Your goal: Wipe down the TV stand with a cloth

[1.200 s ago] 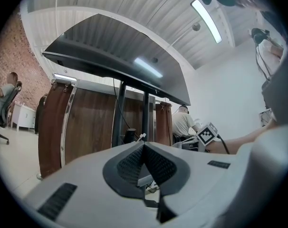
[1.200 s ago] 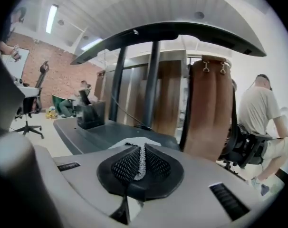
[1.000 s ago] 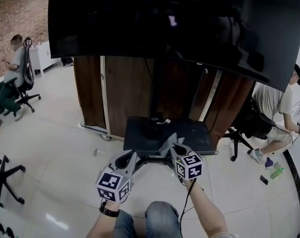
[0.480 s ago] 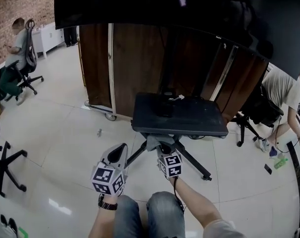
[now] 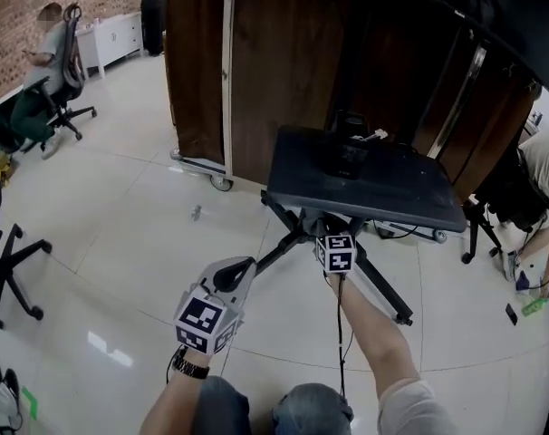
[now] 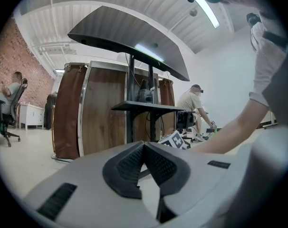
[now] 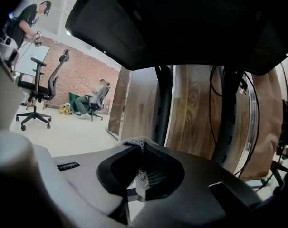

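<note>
One dark shelf [image 5: 397, 193]; probably tiled floor [image 5: 120, 234].

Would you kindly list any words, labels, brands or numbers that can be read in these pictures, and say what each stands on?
No legible text in any view.
Left marker cube: only black-and-white square patterns, no letters or digits.
Right marker cube: the same, patterns only.
Dark box on the TV stand's shelf: any print is too small to read.
Green bottle on the floor: its label is too small and blurred to read.
</note>
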{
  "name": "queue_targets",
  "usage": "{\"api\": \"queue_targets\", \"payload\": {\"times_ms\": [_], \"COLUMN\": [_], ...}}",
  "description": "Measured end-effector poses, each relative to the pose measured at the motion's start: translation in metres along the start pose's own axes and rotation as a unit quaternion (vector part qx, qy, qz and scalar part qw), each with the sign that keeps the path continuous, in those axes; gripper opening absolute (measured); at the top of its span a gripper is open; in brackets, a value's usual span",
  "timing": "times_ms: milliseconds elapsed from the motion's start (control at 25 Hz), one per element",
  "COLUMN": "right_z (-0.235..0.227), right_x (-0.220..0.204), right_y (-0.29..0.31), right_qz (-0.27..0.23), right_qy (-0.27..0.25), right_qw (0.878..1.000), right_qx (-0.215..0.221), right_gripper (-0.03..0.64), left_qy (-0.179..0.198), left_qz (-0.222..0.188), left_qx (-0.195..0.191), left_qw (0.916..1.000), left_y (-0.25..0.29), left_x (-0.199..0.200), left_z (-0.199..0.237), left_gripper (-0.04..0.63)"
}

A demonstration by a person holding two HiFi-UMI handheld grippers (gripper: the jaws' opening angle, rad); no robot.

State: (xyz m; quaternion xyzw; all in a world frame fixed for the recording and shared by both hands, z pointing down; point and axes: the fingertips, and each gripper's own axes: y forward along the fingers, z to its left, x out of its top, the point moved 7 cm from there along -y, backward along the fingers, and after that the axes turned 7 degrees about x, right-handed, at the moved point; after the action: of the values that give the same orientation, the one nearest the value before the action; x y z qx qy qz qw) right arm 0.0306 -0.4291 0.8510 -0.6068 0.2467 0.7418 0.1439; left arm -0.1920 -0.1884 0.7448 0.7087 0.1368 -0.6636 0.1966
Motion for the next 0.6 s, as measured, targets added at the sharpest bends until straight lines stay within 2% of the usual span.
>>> {"api": "queue_targets", "payload": {"times_ms": [120,240,320,400,480,600], "right_z": [-0.001,-0.002,-0.002,0.0,0.009,0.037], "right_x": [0.012,-0.008,-0.038,-0.085,-0.122,-0.153], "right_y": [0.03,0.058,0.078,0.092,0.103,0.118], "right_qz": [-0.006,0.032,0.084,0.14,0.162,0.177], "right_qy": [0.01,0.012,0.016,0.029,0.044,0.034], "right_qw": [1.0,0.999,0.996,0.99,0.986,0.983], "right_qx": [-0.013,-0.006,0.002,0.002,0.004,0.041], "right_gripper": [0.003,0.004,0.003,0.003,0.003,0.004], "left_qy": [-0.012,-0.042,-0.048,-0.032,-0.005,-0.017], "left_qz": [0.004,0.006,0.011,0.028,0.045,0.03], "left_qx": [0.03,0.061,0.072,0.073,0.075,0.101], "left_qw": [0.9995,0.9973,0.9962,0.9965,0.9962,0.9943], "left_y": [-0.022,-0.037,-0.044,-0.053,-0.065,-0.077], "left_x": [-0.015,-0.032,-0.047,-0.063,-0.072,-0.071], "left_z": [0.023,0.033,0.035,0.034,0.042,0.06], "left_gripper": [0.023,0.023,0.023,0.023,0.023,0.023]}}
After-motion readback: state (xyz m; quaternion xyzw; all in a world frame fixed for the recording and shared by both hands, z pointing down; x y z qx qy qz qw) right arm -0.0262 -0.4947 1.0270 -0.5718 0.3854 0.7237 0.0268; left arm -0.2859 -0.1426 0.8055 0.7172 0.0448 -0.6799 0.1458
